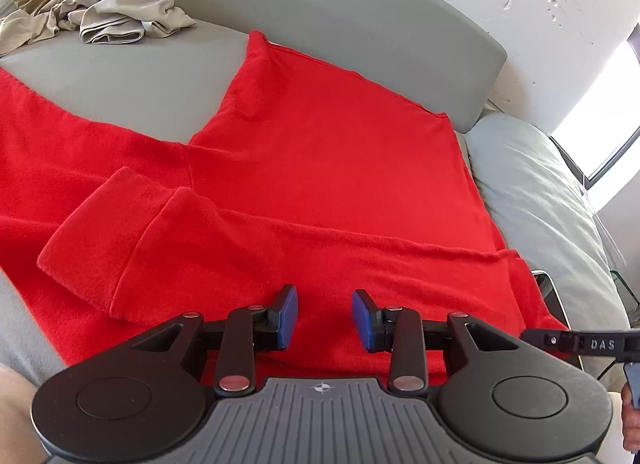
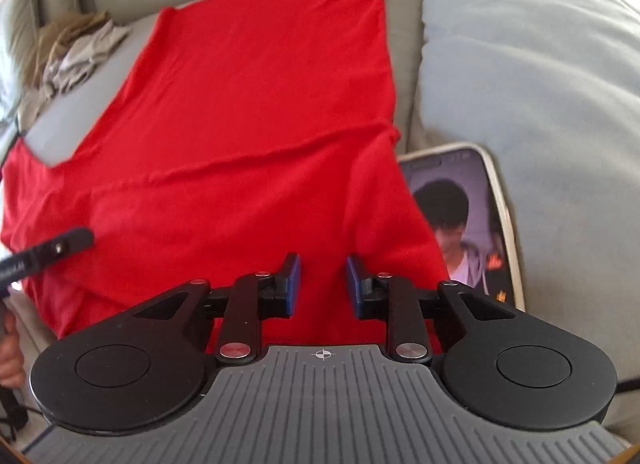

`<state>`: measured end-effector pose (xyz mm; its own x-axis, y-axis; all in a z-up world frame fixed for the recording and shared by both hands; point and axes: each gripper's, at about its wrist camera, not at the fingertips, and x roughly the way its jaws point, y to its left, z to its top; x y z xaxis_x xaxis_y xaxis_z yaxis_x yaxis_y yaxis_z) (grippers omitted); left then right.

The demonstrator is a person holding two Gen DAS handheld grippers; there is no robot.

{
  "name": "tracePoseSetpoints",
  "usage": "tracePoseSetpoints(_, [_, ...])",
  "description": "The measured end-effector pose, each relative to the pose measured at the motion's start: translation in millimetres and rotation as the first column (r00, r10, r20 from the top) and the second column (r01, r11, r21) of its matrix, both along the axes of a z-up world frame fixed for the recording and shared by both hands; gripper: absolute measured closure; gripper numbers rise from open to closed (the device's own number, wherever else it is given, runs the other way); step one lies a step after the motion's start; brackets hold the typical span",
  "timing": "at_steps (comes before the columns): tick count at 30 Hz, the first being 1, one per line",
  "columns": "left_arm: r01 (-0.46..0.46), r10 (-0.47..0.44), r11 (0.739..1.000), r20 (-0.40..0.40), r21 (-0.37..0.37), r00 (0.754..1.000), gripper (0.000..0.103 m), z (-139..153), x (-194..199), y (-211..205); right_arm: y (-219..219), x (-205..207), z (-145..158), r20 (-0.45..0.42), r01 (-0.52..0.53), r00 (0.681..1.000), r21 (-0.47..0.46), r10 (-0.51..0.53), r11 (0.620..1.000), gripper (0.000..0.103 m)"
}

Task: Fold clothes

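1. The red fleece long-sleeved top (image 1: 320, 168) lies spread on the grey sofa (image 1: 120, 80), one sleeve already folded across.
2. Left hand-held gripper (image 1: 325, 318) and right hand-held gripper (image 2: 322, 284) hover released, grasping nothing; body folds remain.

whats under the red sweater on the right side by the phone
The red sweater lies on the grey sofa; its edge overlaps the left side of the phone. Whatever else it covers is hidden.

Bright daylight from a blown-out window (image 1: 600, 112); right wrist view motion-blurred; fisheye bends both edges.
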<state>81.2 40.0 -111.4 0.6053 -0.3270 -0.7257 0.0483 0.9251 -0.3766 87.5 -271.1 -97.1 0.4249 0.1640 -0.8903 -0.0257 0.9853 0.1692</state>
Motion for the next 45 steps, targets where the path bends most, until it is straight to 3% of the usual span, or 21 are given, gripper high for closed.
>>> tracePoseSetpoints(2, [0.004,-0.004,0.999,-0.022,0.038,1.000,0.068,8.0,-10.1,0.4,1.5,-20.4,5.7,-0.033,-0.009,0.999,-0.029,0.008,1.000,0.071])
tracePoseSetpoints(4, [0.032,-0.027,0.990,-0.037,0.137,0.999,0.068,21.0,-24.7,-6.9,0.7,-39.4,11.8,-0.070,0.017,0.997,-0.083,-0.023,0.996,0.062])
tracePoseSetpoints(6, [0.059,-0.059,0.977,-0.007,0.205,0.998,0.067,31.9,-42.1,-16.2,5.6,-51.7,20.8,-0.030,0.024,0.999,-0.099,-0.027,0.995,0.061])
tracePoseSetpoints(10, [0.133,-0.155,0.973,0.102,0.190,0.983,0.067,38.6,-62.1,-31.0,32.7,-61.6,38.2,0.116,-0.013,0.993,-0.009,0.014,1.000,0.055])
tracePoseSetpoints(12, [0.189,-0.202,0.962,0.048,0.199,0.978,0.067,27.5,-60.9,-39.1,50.5,-54.7,30.7,0.128,-0.037,0.991,0.021,0.034,0.999,0.055])
tracePoseSetpoints(15, [0.239,-0.236,0.952,-0.041,0.193,0.971,0.067,10.9,-66.6,-38.5,72.4,-46.0,1.3,0.040,-0.071,0.997,0.023,0.070,0.997,0.055])
tracePoseSetpoints(17, [0.247,-0.236,0.957,-0.085,0.150,0.968,0.067,12.8,-73.1,-27.9,79.9,-60.3,4.2,0.060,-0.084,0.995,-0.011,0.084,0.996,0.054])
tracePoseSetpoints(20, [0.172,-0.173,0.985,-0.056,-0.026,0.983,0.065,26.3,-81.5,14.3,87.9,-78.8,14.6,0.022,-0.107,0.994,-0.024,0.108,0.994,0.045])
tracePoseSetpoints(22, [0.070,-0.072,0.990,-0.007,-0.121,0.997,0.061,39.8,-84.4,52.4,83.5,-85.3,31.0,0.049,-0.082,0.996,0.063,0.079,0.995,0.044])
tracePoseSetpoints(24, [-0.069,0.080,0.974,0.042,-0.216,0.996,0.054,54.1,-85.7,98.5,77.6,-89.0,50.3,0.091,-0.055,0.995,0.173,0.040,0.983,0.039])
tracePoseSetpoints(26, [-0.230,0.266,0.923,0.078,-0.307,0.961,0.048,57.5,-84.0,150.5,73.9,-88.5,70.7,0.147,-0.037,0.989,0.272,-0.004,0.962,0.036])
tracePoseSetpoints(28, [-0.382,0.443,0.835,0.070,-0.397,0.894,0.048,47.2,-78.7,202.8,77.0,-84.2,89.2,0.201,-0.035,0.979,0.327,-0.033,0.944,0.024])
tracePoseSetpoints(30, [-0.522,0.591,0.700,-0.014,-0.487,0.807,0.055,20.7,-70.6,251.2,83.8,-79.5,103.0,0.248,-0.046,0.968,0.342,-0.043,0.938,0.022])
tracePoseSetpoints(31, [-0.560,0.622,0.638,-0.076,-0.528,0.780,0.057,5.4,-65.2,268.2,87.7,-77.2,109.1,0.269,-0.054,0.962,0.346,-0.044,0.937,0.022])
tracePoseSetpoints(33, [-0.577,0.597,0.530,-0.210,-0.622,0.775,0.060,-27.8,-49.7,291.4,94.4,-72.3,116.9,0.299,-0.065,0.953,0.360,-0.049,0.931,0.021])
tracePoseSetpoints(39, [-0.539,0.491,0.363,-0.335,-0.760,0.804,0.060,-69.0,-13.4,288.9,113.6,-59.8,119.3,0.293,-0.085,0.956,0.361,-0.026,0.929,0.021])
tracePoseSetpoints(43, [-0.529,0.532,0.208,-0.358,-0.823,0.767,0.061,-77.0,-2.4,301.5,119.6,-51.0,116.4,0.275,-0.071,0.961,0.348,-0.029,0.935,0.021])
tracePoseSetpoints(44, [-0.516,0.556,0.177,-0.347,-0.838,0.755,0.064,-76.9,-0.2,307.2,120.1,-48.9,115.1,0.267,-0.066,0.963,0.352,-0.033,0.934,0.021])
tracePoseSetpoints(45, [-0.499,0.580,0.162,-0.327,-0.852,0.746,0.064,-75.4,3.1,313.3,120.8,-46.9,113.8,0.259,-0.062,0.965,0.355,-0.035,0.933,0.021])
